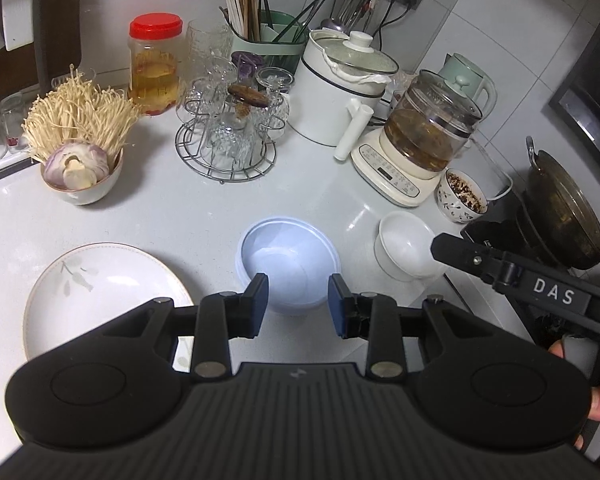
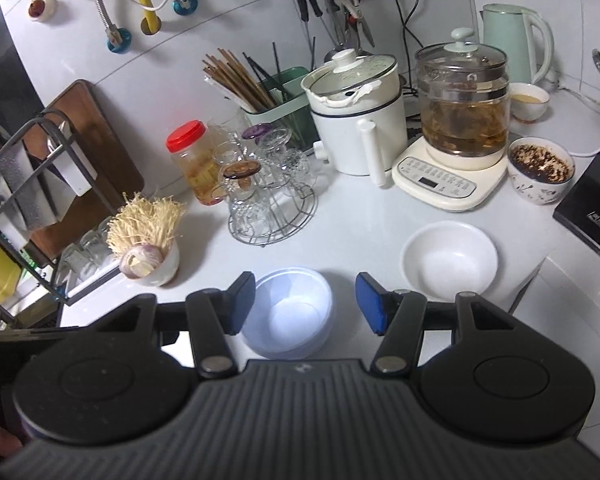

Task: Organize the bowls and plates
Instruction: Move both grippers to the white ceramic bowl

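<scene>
A pale blue bowl [image 1: 287, 264] sits at centre frame on the white counter [image 1: 204, 216], white bowl [image 1: 410, 246] right, floral plate [image 1: 100, 296] lower left. Left gripper [image 1: 298, 306] and right gripper [image 2: 306, 304] hover spread, empty. One arm reads "DAS" [image 1: 553, 291].

Blue bowl [image 1: 288, 264] upright, white bowl [image 1: 408, 246] beside, plate [image 1: 100, 292]

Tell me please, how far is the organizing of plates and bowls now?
Nothing looks stacked yet. The flowered plate, the pale blue bowl and the white bowl each sit apart on the counter. Both tongs, left and right, are open and empty, over the blue bowl. All the gathering is left.
</scene>
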`<state>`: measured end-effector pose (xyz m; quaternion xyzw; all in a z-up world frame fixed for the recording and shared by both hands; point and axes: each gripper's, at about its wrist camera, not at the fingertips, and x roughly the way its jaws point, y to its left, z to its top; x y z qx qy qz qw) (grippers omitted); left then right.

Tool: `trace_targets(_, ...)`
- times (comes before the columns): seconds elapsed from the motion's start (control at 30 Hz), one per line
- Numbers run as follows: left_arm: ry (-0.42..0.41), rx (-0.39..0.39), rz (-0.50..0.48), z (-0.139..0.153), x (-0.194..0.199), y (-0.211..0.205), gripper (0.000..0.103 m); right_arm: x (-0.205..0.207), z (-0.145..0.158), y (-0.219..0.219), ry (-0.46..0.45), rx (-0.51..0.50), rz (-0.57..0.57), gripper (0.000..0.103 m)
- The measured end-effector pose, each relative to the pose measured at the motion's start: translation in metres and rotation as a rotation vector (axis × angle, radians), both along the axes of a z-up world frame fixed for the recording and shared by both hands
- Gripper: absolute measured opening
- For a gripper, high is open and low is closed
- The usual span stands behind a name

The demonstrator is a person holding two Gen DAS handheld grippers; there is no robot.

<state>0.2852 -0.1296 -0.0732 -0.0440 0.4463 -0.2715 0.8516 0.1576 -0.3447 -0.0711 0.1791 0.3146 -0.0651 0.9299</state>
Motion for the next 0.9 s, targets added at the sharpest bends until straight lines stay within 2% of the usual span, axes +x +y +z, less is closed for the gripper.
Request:
trace_targets(0.33,0.013,-0.026,-0.031,-0.006,0.019,-0.041,0.037,0.008,-0.01,-0.036,0.023,0.016,-0.054,0.059)
trace_targets(0.63,0.031,0.002,-0.041,-0.032,0.041,-0.079,0.037,0.019,-0.025,-0.077,0.065,-0.022,-0.08,0.058)
trace_targets(0.73,0.014,0.009,-0.052,-0.033,0.04,-0.09,0.037,0.02,-0.033,-0.091,0.077,0.015,-0.1,0.058)
trace_targets(0.9,0.043,-0.013,-0.059,-0.032,0.04,-0.11,0.037,0.016,-0.035,-0.109,0.099,0.031,-0.129,0.058)
